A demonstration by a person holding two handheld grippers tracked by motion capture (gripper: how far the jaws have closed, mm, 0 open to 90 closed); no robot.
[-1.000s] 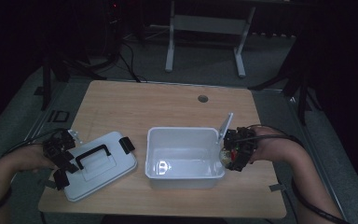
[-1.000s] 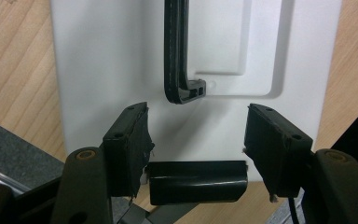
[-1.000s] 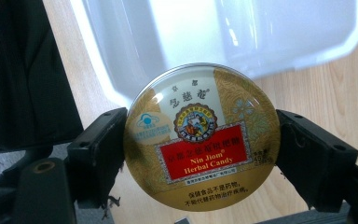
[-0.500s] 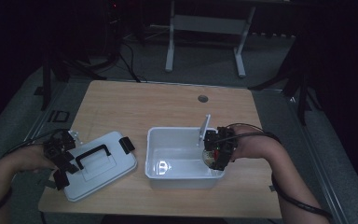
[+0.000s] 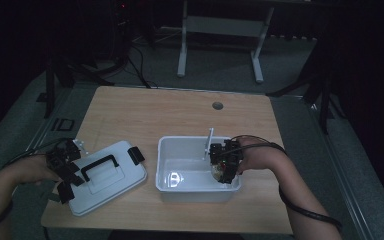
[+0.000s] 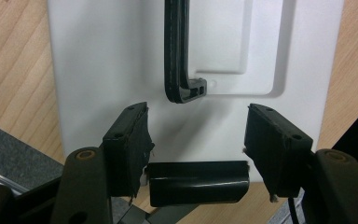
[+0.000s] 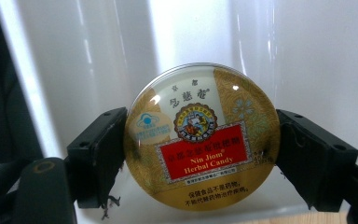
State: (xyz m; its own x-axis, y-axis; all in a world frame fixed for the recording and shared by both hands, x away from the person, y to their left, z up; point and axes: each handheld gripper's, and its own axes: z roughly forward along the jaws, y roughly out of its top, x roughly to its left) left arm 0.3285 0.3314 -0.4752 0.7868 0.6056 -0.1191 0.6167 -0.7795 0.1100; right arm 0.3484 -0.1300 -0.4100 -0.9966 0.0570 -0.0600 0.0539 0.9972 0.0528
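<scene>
Gripping candy tin, right claw

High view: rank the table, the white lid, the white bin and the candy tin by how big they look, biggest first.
1. Table.
2. White lid and white bin: too alike to rank.
3. Candy tin, by far the smallest, held in the right gripper.

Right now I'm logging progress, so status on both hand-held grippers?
Right hand-held gripper shut on candy tin, inside white bin. Left hand-held gripper open over lid. Nothing blocking.
</scene>
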